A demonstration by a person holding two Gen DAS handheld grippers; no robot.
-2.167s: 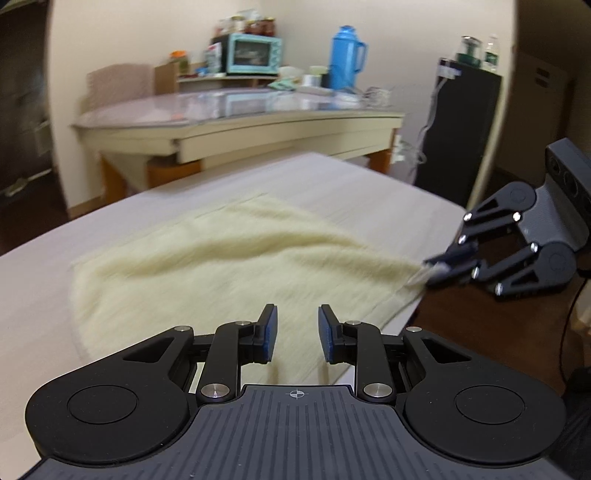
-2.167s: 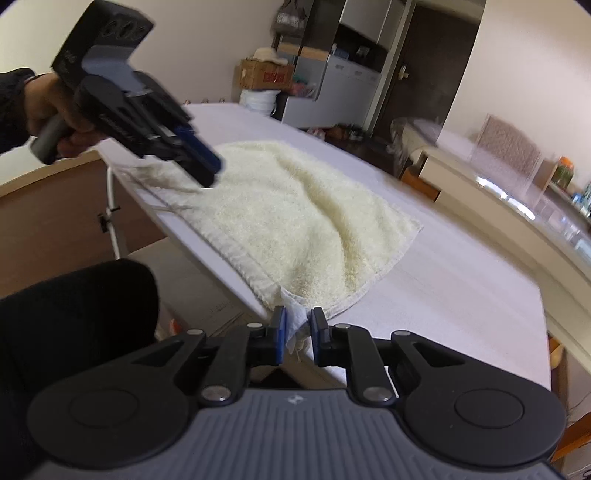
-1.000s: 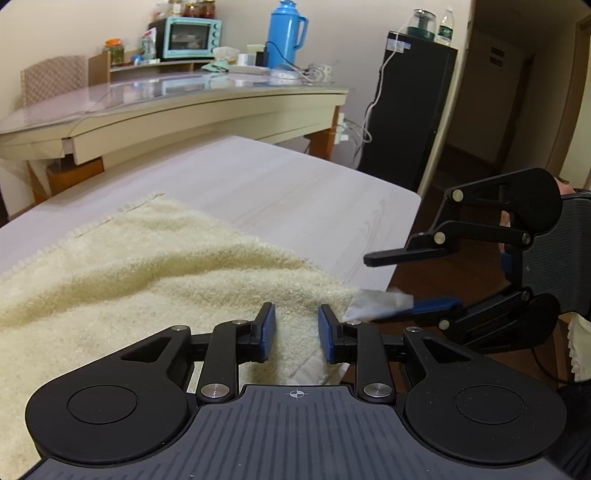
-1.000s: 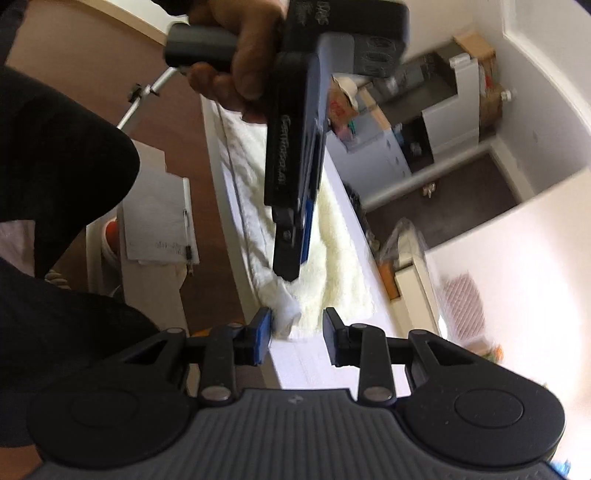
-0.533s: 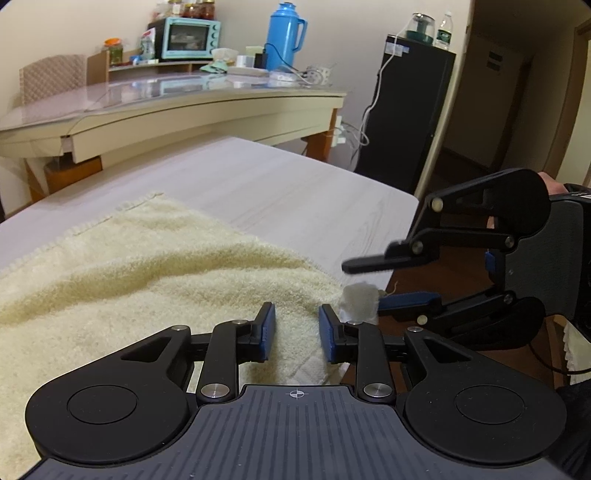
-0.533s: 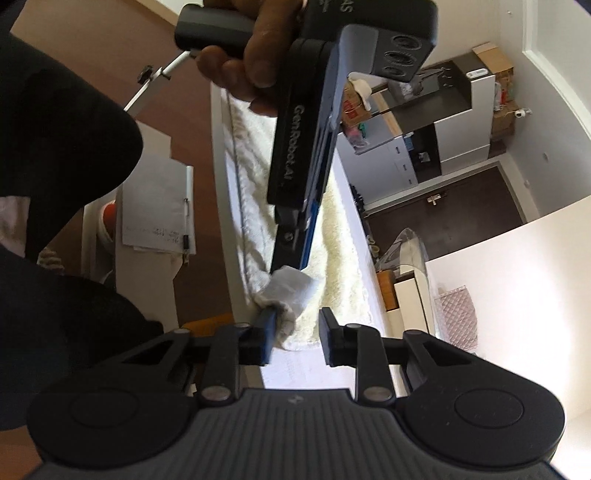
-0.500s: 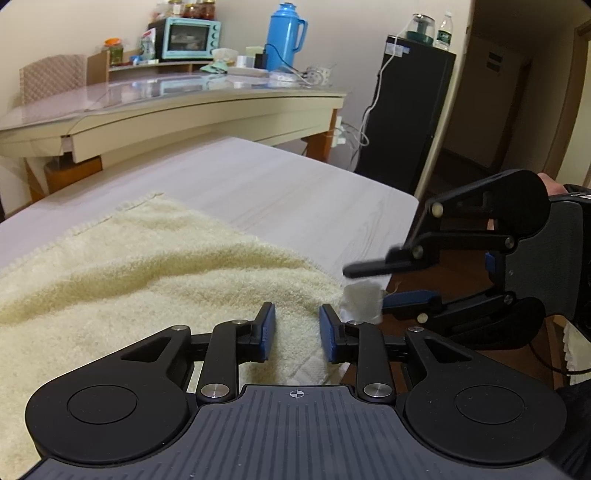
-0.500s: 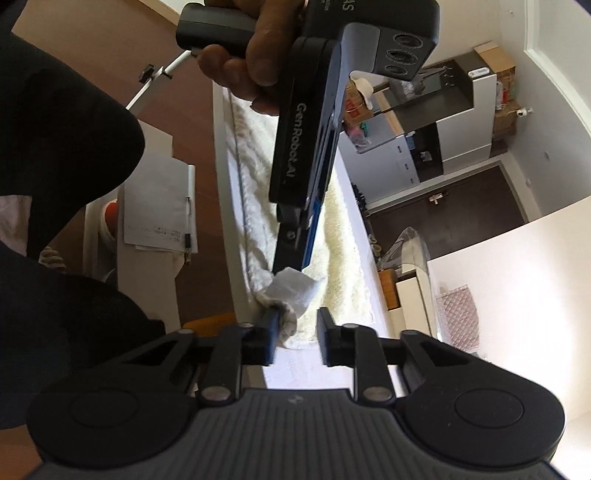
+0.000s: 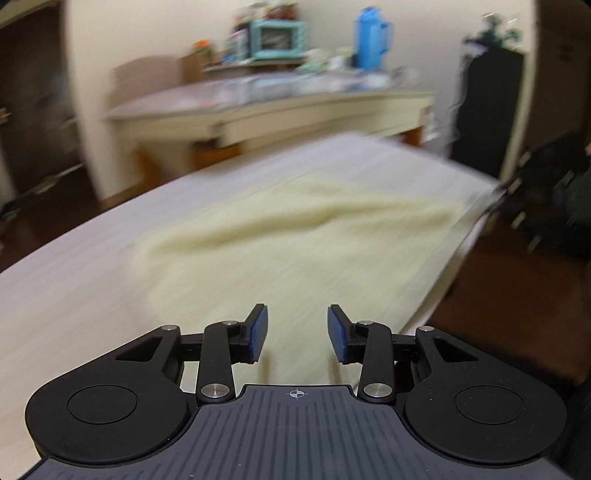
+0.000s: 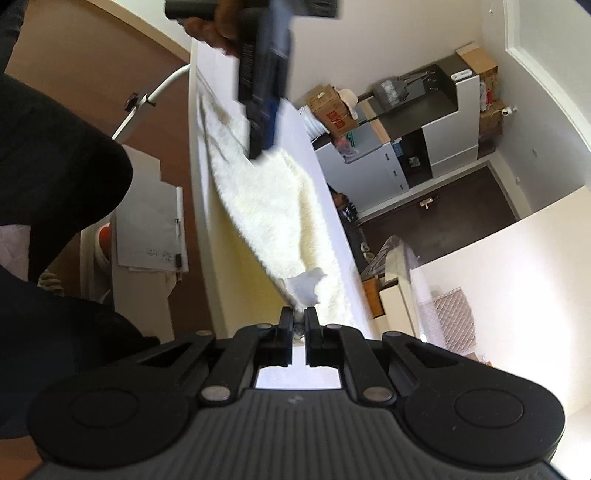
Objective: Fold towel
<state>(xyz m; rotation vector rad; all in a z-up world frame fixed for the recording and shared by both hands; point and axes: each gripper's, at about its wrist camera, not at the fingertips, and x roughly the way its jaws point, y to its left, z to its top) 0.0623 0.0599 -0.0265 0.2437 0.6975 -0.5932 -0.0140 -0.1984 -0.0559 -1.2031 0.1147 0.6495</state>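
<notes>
A cream terry towel (image 9: pixel 295 236) lies spread on the pale wood table (image 9: pixel 74 280), its near edge along the table's right side. The left wrist view is smeared by motion. My left gripper (image 9: pixel 297 332) hovers over the towel's near part, open, with nothing between its blue pads (image 9: pixel 258 330). My right gripper (image 10: pixel 299 320) is shut on the towel (image 10: pixel 273 206) at its corner, right beside the white label (image 10: pixel 306 282), and lifts that corner a little off the table edge. Further along the same edge, a hand (image 10: pixel 210 26) holds the left gripper (image 10: pixel 262 110) above the towel.
A counter (image 9: pixel 280 107) with a teal oven (image 9: pixel 277 35) and blue flask (image 9: pixel 369 37) stands behind the table, a black fridge (image 9: pixel 484 110) to the right. Papers on a stand (image 10: pixel 151 229) sit beside the table edge, and dark clothing (image 10: pixel 55 177) fills the left.
My right gripper has closed on the labelled corner. My left gripper has swung away from that corner along the towel's edge and its jaws stand wider apart.
</notes>
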